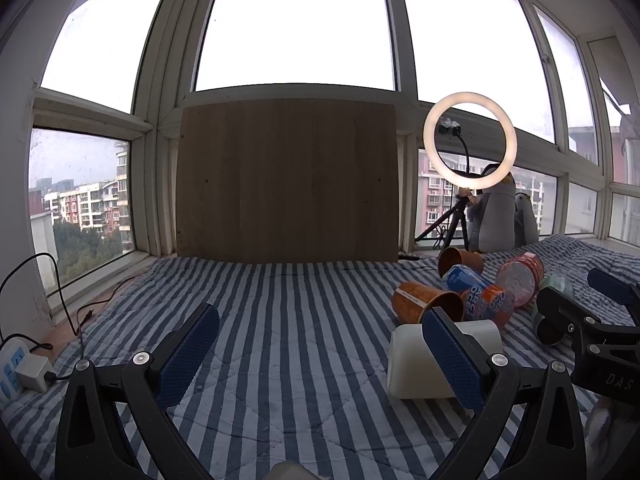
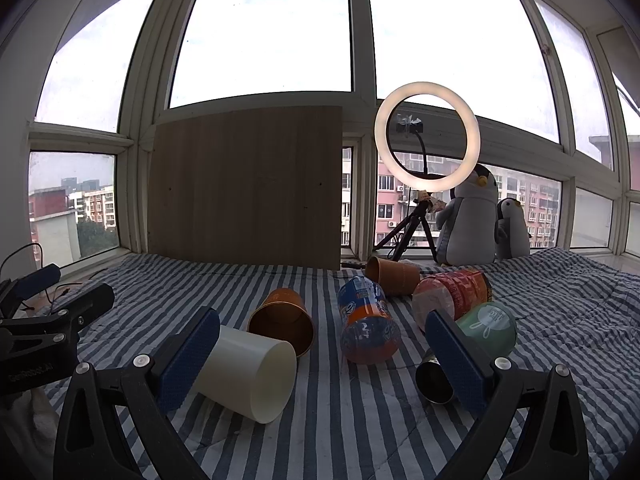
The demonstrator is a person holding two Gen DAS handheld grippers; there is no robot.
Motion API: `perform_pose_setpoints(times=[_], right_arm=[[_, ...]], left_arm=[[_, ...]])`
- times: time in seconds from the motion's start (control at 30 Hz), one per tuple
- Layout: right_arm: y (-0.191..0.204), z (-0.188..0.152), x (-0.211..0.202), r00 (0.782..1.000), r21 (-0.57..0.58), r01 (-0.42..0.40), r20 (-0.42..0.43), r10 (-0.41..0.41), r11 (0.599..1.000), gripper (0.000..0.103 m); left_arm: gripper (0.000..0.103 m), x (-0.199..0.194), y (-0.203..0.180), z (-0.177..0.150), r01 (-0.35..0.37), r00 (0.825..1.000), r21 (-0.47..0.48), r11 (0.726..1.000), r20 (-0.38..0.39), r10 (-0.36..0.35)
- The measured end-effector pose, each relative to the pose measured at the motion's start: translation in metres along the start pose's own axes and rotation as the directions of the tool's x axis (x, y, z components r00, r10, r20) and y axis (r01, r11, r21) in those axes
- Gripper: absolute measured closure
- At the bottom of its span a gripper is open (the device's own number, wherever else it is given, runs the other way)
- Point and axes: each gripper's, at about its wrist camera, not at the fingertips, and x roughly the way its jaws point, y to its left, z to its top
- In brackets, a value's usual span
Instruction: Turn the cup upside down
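Note:
Several cups lie on their sides on a blue-and-white striped blanket (image 2: 328,412). A white cup (image 2: 244,372) lies nearest, mouth toward me, just right of my right gripper's left finger (image 2: 192,356). Behind it lie an orange cup (image 2: 284,320), a blue-orange printed cup (image 2: 366,324), a red cup (image 2: 452,292), a green cup (image 2: 486,326), a dark metal cup (image 2: 434,380) and a brown cup (image 2: 394,274). My right gripper (image 2: 320,364) is open and empty. My left gripper (image 1: 320,356) is open and empty, with the white cup (image 1: 416,364) behind its right finger.
A wooden board (image 2: 248,188) leans against the window at the back. A lit ring light on a tripod (image 2: 426,136) and two plush penguins (image 2: 472,216) stand at the back right. A power strip with cables (image 1: 16,368) lies at the left edge.

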Motion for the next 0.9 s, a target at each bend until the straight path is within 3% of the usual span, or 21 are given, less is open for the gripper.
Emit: perform_pose_setpoints(times=[0.57, 0.9], right_arm=[[-0.015, 0.001, 0.013, 0.997, 0.07, -0.011, -0.071, 0.016, 0.998, 0.001], [-0.027, 0.0, 0.038, 0.977, 0.13, -0.028, -0.207, 0.055, 0.991, 0.001]], left_arm=[[0.0, 0.019, 0.006, -0.001, 0.027, 0.996, -0.037, 0.999, -0.079, -0.03], [0.0, 0.028, 0.011, -0.003, 0.064, 0.988, -0.062, 0.996, -0.135, -0.072]])
